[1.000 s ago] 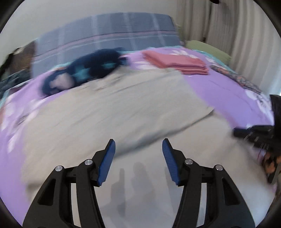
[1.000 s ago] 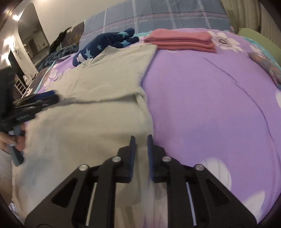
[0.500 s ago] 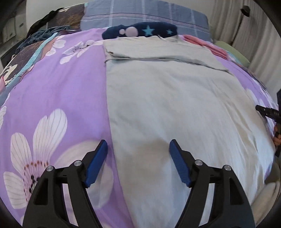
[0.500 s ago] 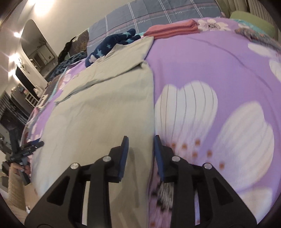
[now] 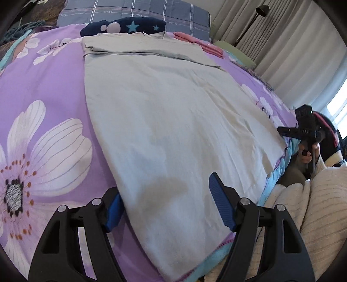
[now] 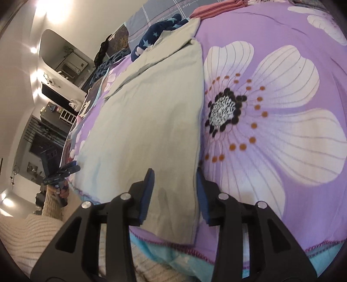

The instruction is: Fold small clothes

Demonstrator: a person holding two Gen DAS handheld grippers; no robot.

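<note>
The left gripper stands with its blue-padded jaws wide apart, astride the near left corner of the pale grey-green garment; the cloth edge covers part of the left pad, so whether that pad touches fabric is hard to tell. The right gripper straddles the garment's near right corner, its jaws just having been opening, cloth between them but not pinched. A cream knitted sleeve fills the near edge of both views.

The garment lies flat on the purple bedspread printed with large white flowers, reaching from the turquoise-trimmed near edge toward the headboard end, its far part folded over in a band.

Beyond it lie a navy star-patterned piece of cloth, partly hidden behind the garment, and a stack of folded pink clothes. A grey-blue checked pillow sits farthest, with pale pleated curtains and a black floor lamp at the right. No containers are visible.
</note>
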